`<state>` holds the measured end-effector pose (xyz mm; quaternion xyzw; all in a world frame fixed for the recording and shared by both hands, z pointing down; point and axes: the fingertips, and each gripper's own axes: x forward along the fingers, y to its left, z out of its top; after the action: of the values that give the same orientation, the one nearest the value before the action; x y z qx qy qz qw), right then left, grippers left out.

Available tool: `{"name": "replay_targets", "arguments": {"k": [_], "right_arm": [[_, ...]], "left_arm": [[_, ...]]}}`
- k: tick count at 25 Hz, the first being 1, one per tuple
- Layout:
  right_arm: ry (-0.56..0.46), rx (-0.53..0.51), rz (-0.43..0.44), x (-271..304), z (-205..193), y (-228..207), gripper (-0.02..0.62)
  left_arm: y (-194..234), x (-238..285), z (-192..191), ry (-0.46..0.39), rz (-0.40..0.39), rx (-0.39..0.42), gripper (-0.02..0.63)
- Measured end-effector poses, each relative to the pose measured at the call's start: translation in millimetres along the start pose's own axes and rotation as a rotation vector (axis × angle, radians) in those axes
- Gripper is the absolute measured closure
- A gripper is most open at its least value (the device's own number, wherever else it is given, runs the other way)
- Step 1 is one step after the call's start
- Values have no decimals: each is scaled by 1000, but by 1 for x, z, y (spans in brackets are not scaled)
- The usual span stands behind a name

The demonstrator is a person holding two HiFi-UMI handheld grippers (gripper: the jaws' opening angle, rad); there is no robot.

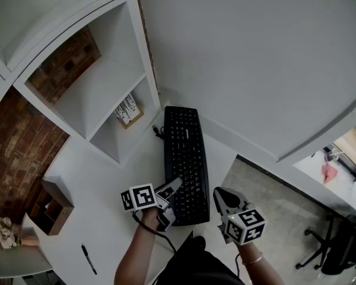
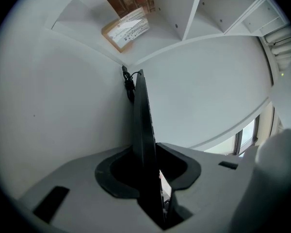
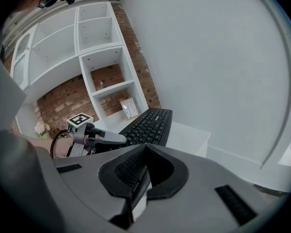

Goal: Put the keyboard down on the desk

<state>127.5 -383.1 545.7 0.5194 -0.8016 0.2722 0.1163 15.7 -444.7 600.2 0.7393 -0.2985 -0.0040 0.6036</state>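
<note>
My left tool [image 1: 169, 204] is clamping the keyboard [image 1: 186, 159] at its 7 o'clock corner, the thin edge pinched between the pads. I am judging the job nearly done: the keyboard is lying along the white counter [image 1: 107, 218], running from 12 to 6 o'clock, with only letting go and backing away remaining. My right tool [image 1: 219, 196] is hovering clenched on nothing, just beside the keyboard's 5 o'clock corner.

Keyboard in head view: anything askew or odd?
The keyboard lies end-on to the person, its near-right corner close to the edge of the desk. The left hand-held gripper is clamped on its near-left edge. The cable is bunched at the far end. No damage or spill is visible.
</note>
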Motion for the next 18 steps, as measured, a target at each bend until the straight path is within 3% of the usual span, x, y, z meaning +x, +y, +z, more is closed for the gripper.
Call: {"name": "replay_targets", "arguments": {"k": [12,18], "right_arm": [[12,-4,13,0,-4,6,591],[9,-6,20,-1,-3,8,591]], "left_arm": [[10,2,5,16,125,54,468],[17,-2,8,22,226,151,433]]}}
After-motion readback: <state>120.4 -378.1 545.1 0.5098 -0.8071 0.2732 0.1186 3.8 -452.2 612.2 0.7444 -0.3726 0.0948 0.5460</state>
